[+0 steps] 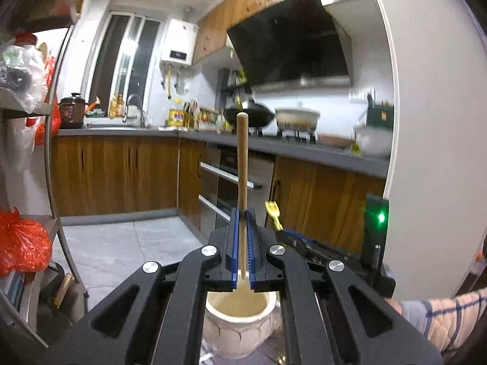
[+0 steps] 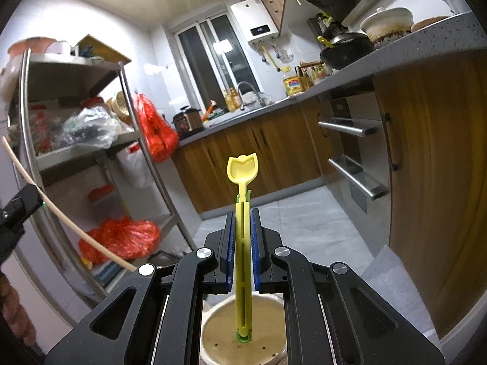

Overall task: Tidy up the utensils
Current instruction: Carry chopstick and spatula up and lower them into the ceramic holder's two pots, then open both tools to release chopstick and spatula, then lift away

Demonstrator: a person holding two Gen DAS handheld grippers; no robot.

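My left gripper point(image 1: 242, 213) is shut on a wooden utensil handle point(image 1: 242, 164) that stands upright, its lower end over a white ceramic holder point(image 1: 237, 325) just below the fingers. My right gripper point(image 2: 242, 213) is shut on a yellow plastic utensil point(image 2: 242, 170) with a tulip-shaped end, also upright, its green lower tip inside the same holder point(image 2: 243, 343). The yellow utensil's top point(image 1: 273, 211) shows right of the left gripper. The wooden handle point(image 2: 61, 216) and part of the left gripper's black body show at the left of the right wrist view.
Wooden kitchen cabinets point(image 1: 115, 173) and a grey counter point(image 1: 304, 150) with a wok point(image 1: 249, 115) and a pot point(image 1: 296, 118) lie ahead. A metal shelf rack point(image 2: 91, 140) with red bags stands at the left. A white round table edge point(image 1: 426, 121) curves at the right.
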